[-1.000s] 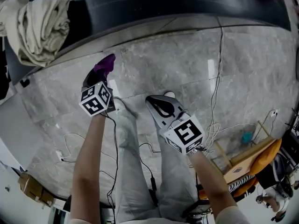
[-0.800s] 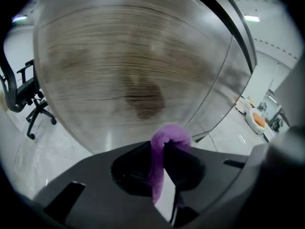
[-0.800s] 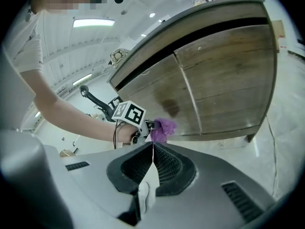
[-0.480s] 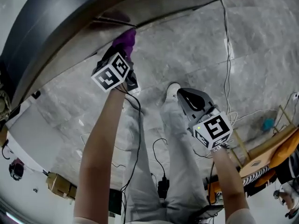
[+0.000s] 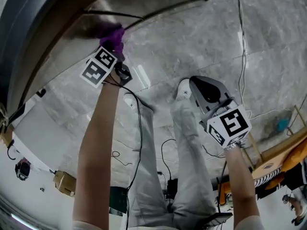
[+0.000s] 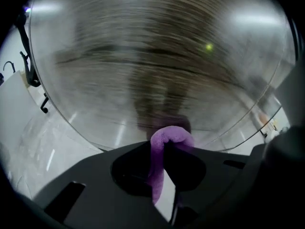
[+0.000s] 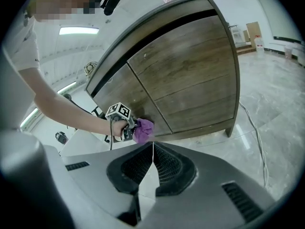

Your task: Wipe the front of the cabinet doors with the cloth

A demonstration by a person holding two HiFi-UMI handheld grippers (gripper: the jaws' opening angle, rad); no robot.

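My left gripper [image 5: 114, 46] is shut on a purple cloth [image 5: 113, 34] and presses it against the lower part of the dark wood cabinet door [image 5: 76, 20]. In the left gripper view the cloth [image 6: 164, 144] bulges out between the jaws, with the blurred wood door [image 6: 157, 56] right ahead. The right gripper view shows both cabinet doors [image 7: 190, 75], and the cloth [image 7: 143, 130] touches the left one near the seam. My right gripper [image 5: 194, 81] hangs shut and empty above the floor, away from the cabinet; its jaws meet at the tips [image 7: 152, 145].
A cable [image 5: 240, 37] runs over the marble floor [image 5: 201, 37] from the cabinet's right end. A white platform [image 5: 38, 128] and a cardboard box [image 5: 64, 182] lie to the left. Wooden and orange items [image 5: 280, 150] stand at the right. The person's legs [image 5: 187, 143] are below me.
My left gripper has carried the cloth up from above the floor onto the cabinet door front. The right gripper has stayed about where it was, still shut.
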